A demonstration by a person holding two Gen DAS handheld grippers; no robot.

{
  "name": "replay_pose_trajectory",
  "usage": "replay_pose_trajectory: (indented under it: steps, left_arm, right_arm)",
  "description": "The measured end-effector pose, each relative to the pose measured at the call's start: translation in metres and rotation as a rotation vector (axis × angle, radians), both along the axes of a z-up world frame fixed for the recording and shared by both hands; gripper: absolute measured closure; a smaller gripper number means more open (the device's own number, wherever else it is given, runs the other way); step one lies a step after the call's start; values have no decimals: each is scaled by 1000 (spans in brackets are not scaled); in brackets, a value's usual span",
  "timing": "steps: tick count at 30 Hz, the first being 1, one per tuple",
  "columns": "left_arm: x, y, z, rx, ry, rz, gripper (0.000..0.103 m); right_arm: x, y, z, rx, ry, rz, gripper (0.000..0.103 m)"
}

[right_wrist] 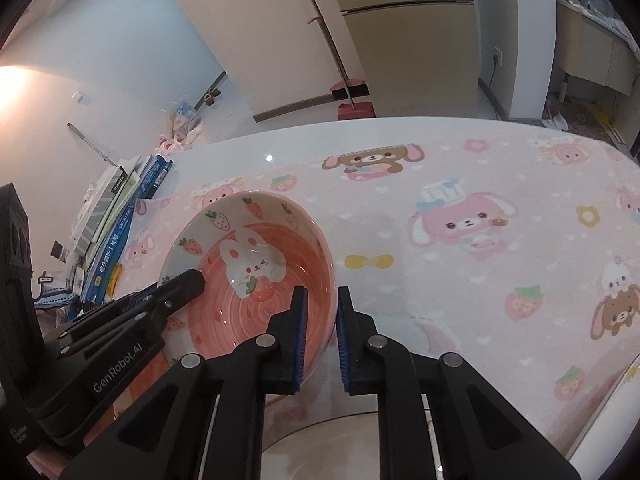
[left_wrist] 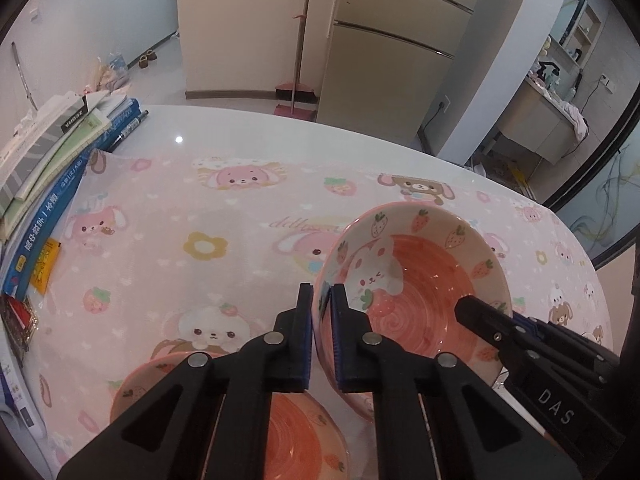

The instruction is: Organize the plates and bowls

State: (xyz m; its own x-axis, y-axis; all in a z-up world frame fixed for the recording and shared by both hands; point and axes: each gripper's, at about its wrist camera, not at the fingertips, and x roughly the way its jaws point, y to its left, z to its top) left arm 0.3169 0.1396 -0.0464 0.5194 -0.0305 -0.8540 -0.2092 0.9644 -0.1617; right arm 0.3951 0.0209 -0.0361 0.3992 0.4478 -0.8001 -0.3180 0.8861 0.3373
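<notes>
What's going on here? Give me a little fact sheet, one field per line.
Held item: pink rabbit bowl, tilted, lifted off the cloth
Left tongs: pinching the bowl's near-left rim
Right tongs: pinching the opposite rim
Second bowl: same pattern, resting below the left tongs
Surface: pink cartoon tablecloth on a white table
Side clutter: stack of books at the table's left edge

Bare pink cloth (right_wrist: 460,292) right of the bowl (right_wrist: 256,280); book stack (left_wrist: 48,168) crowding the left edge.
</notes>
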Motion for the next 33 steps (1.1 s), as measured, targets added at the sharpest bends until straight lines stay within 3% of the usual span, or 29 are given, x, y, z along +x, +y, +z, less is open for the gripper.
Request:
replay_pose_trajectory:
  steps: [4, 13, 19, 22, 27, 33]
  left_arm:
    - [-9, -9, 16, 41, -31, -2, 96]
    - [-36, -5, 63, 38, -151, 10, 96]
    - [-54, -2, 89, 42, -218, -1, 96]
    - [-59, -1, 96, 33, -240, 1, 96]
    - [-66, -13, 104, 107, -269, -8, 96]
    - [-69, -7, 100, 88, -246, -4, 96]
  right_arm:
    - [-10, -4, 17, 0, -46, 7, 88]
    - [-43, -10, 72, 16, -180, 27, 88]
    - [-62, -11, 94, 46, -204, 33, 88]
    - [-70, -12, 103, 48, -233, 30, 88]
    - [-76, -14, 109, 45, -246, 29, 88]
    - [-81, -11, 111, 43, -244, 44, 88]
